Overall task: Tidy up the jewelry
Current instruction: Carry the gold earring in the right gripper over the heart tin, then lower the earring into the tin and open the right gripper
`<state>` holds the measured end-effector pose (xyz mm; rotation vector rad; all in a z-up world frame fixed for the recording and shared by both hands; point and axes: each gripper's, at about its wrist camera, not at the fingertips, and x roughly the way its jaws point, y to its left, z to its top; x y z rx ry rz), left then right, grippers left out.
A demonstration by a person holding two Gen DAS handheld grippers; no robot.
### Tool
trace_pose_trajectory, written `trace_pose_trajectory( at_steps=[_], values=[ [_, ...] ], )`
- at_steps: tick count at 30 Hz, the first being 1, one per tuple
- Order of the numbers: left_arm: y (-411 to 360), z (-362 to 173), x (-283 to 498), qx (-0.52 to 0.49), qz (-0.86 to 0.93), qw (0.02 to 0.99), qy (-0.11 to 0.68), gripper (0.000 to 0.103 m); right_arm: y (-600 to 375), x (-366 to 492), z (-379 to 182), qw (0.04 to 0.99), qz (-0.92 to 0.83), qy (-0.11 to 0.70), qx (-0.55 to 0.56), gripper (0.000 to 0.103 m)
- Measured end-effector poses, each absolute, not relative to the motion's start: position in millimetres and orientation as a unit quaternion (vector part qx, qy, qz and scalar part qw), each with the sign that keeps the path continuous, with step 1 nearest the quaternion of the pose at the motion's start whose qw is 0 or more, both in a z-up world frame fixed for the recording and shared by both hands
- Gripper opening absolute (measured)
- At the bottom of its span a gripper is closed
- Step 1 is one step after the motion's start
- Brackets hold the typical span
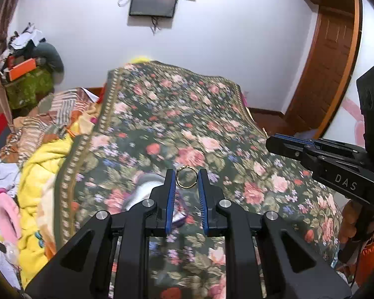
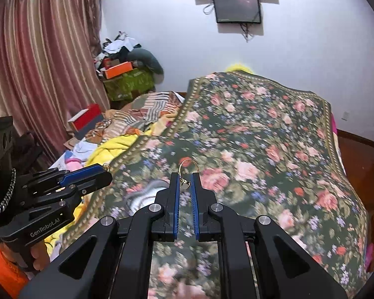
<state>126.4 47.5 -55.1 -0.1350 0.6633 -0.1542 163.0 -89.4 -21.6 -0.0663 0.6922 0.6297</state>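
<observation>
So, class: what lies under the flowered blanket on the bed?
The flowered blanket covers what is beneath it. Only a yellow cover shows at its edge; the rest stays hidden.

1. Left wrist view: mounted on the left gripper [image 1: 186, 178], looking forward and downward along its fingers over the floral bedspread [image 1: 187, 124], from close above it, toward the white wall [image 1: 236, 37].
2. Right wrist view: mounted on the right gripper [image 2: 185, 180], aimed the same way, close above the same bedspread [image 2: 261, 137].
3. Shared: bedspread, white wall [image 2: 162, 25], wall screen [image 1: 152, 1] [image 2: 238, 8], orange box [image 1: 22, 68] [image 2: 118, 69].
4. Each gripper visible in the other's view: right at right edge [image 1: 270, 144], left at left edge [image 2: 107, 173].
</observation>
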Motion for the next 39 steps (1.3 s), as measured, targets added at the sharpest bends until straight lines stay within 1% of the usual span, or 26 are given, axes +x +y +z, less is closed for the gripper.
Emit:
trace_pose_trajectory(
  at_steps=[5,11,28,39],
  values=[
    [73,-46,122,-0.069,-0.048,0.946,0.313,0.017,-67,165,-26,0.884,0.322,0.336,-0.034,0.008],
    [95,-50,122,-0.081,-0.034,0.945,0.315,0.017,-47,172,-44,0.870,0.337,0.358,-0.035,0.008],
    [98,-97,145,-0.091,-0.041,0.926,0.363,0.017,-20,189,-108,0.825,0.353,0.439,-0.051,0.008],
    [99,-119,158,-0.103,-0.045,0.916,0.385,0.017,-17,194,-125,0.813,0.355,0.458,-0.056,0.008]
  ],
)
